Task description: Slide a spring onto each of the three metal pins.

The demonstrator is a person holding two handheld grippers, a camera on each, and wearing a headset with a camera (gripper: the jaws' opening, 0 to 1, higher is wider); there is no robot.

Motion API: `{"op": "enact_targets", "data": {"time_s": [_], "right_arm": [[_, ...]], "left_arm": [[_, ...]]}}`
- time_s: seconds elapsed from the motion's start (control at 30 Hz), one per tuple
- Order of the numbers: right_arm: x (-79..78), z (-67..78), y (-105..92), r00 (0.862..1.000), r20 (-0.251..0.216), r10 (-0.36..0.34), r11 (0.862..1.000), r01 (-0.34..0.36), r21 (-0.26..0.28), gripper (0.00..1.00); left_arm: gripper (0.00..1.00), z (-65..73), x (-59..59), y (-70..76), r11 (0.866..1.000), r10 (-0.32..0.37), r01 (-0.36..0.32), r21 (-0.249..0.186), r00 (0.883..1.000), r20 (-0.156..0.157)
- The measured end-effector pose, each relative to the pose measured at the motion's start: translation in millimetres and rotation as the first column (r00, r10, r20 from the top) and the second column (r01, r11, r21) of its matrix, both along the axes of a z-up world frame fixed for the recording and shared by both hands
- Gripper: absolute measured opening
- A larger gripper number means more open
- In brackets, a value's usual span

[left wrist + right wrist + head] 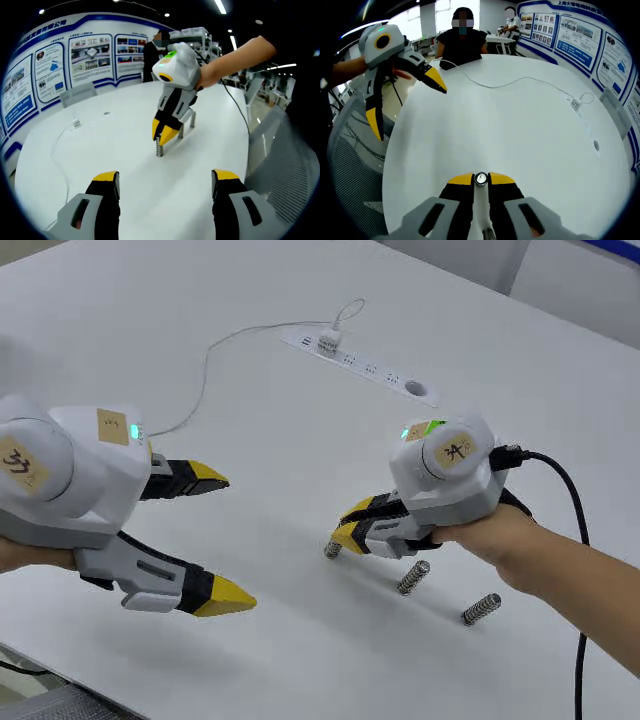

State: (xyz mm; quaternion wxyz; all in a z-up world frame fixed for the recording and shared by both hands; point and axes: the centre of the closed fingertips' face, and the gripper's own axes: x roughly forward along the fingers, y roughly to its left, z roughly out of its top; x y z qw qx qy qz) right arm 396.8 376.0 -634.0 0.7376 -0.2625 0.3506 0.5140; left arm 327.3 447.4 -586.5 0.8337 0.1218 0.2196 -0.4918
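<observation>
Spring (333,550) silvery, coiled, upright, pinched by right hand-held gripper (345,531), left hand-held gripper (235,540) agape

We record: white table (300,390); silver pin (481,178) and springs (412,577); left gripper (237,540) and right gripper (345,525) white, jaws black, tips yellow; black cable (570,500).

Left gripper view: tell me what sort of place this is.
Likely an office showroom or meeting area: a big white table, blue-printed poster boards along the wall, and a mesh chair at the table's edge.
</observation>
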Motion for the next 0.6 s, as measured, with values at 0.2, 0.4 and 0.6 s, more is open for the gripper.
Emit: {"op": "enact_targets", "data": {"time_s": [0.2, 0.4, 0.6], "right_arm": [[0.0, -2.4, 0.3, 1.0, 0.001, -0.004, 1.0, 0.004, -0.005, 0.11], [1.2, 0.8, -1.9, 1.0, -0.006, -0.022, 1.0, 0.022, 0.009, 0.12], [0.8, 11.4, -3.3, 0.999, 0.008, -0.032, 0.999, 0.032, 0.039, 0.16]], "left_arm": [[0.77, -1.9, -1.1, -2.2, 1.0, -0.004, 0.004, 0.003, 1.0, -0.006], [0.77, -1.2, -1.3, -4.4, 1.0, -0.009, 0.009, 0.0, 1.0, -0.011], [0.76, -0.7, -2.5, -7.8, 1.0, -0.017, 0.017, 0.005, 1.0, -0.013]]}}
